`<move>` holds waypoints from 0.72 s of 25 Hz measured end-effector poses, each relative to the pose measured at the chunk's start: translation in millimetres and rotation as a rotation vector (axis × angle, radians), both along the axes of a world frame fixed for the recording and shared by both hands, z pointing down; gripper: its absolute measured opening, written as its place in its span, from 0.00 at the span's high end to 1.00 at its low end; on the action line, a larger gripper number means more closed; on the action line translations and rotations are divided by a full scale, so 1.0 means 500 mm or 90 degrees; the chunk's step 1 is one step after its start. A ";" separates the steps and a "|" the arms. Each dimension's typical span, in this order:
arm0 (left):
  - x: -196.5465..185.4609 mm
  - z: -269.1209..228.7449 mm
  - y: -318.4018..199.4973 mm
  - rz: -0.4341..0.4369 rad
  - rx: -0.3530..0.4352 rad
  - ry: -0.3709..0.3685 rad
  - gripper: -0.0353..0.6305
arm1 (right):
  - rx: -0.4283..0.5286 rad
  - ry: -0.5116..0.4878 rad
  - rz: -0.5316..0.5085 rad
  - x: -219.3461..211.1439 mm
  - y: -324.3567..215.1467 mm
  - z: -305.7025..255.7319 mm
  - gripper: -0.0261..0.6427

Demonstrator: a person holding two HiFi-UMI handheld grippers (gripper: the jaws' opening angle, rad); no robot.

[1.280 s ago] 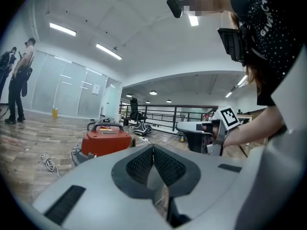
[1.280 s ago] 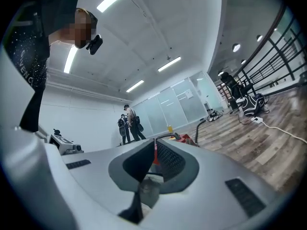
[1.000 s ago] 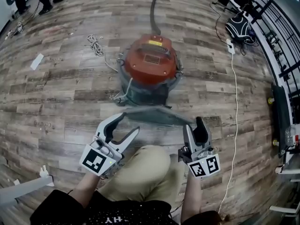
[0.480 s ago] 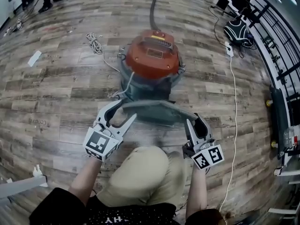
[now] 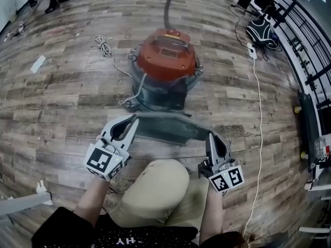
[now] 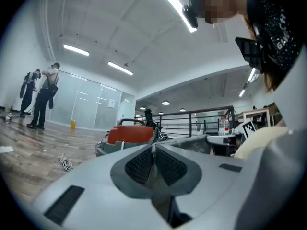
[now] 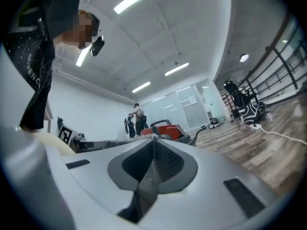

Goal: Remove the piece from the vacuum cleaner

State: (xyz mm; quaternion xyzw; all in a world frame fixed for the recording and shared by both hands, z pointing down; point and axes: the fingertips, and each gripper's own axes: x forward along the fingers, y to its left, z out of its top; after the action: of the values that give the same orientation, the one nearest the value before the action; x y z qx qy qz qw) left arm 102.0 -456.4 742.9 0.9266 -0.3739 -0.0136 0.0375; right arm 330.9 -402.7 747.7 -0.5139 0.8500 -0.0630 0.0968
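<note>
Where the head view looks down on the plank floor (image 5: 62,97), a red-topped vacuum cleaner (image 5: 165,61) stands upper centre. A flat grey piece (image 5: 170,127) lies just below it, spanning from the left gripper (image 5: 132,120) to the right gripper (image 5: 211,135). In the left gripper view, the jaws have just closed and pinch the piece's thin edge. In the right gripper view, the jaws have likewise just clamped its other end.
</note>
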 end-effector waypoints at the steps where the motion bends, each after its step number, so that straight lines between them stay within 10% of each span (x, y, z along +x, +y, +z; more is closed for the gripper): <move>1: -0.007 -0.003 0.007 0.003 -0.001 0.005 0.90 | 0.002 -0.011 0.002 0.002 0.014 0.000 0.92; 8: -0.009 0.005 0.017 0.014 -0.019 0.016 0.89 | 0.000 -0.010 -0.005 -0.010 0.014 0.011 0.92; 11: -0.010 -0.017 0.014 0.015 -0.003 0.042 0.65 | 0.006 -0.038 0.001 0.001 0.011 0.002 0.65; 15: -0.034 -0.024 0.000 -0.023 0.024 0.033 0.65 | 0.018 -0.045 0.012 0.023 0.015 -0.009 0.64; 17: -0.032 -0.002 -0.002 -0.032 0.016 -0.005 0.84 | 0.010 -0.066 -0.008 0.024 0.018 -0.004 0.67; 18: -0.026 0.010 0.000 -0.031 0.009 -0.023 0.94 | 0.005 -0.073 -0.018 0.021 0.018 0.001 0.84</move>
State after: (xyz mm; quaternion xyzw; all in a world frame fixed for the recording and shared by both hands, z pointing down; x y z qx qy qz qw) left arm 88.8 -456.3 748.0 0.9175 -0.3970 -0.0005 0.0236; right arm 341.6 -393.6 748.1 -0.4968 0.8506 -0.0905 0.1463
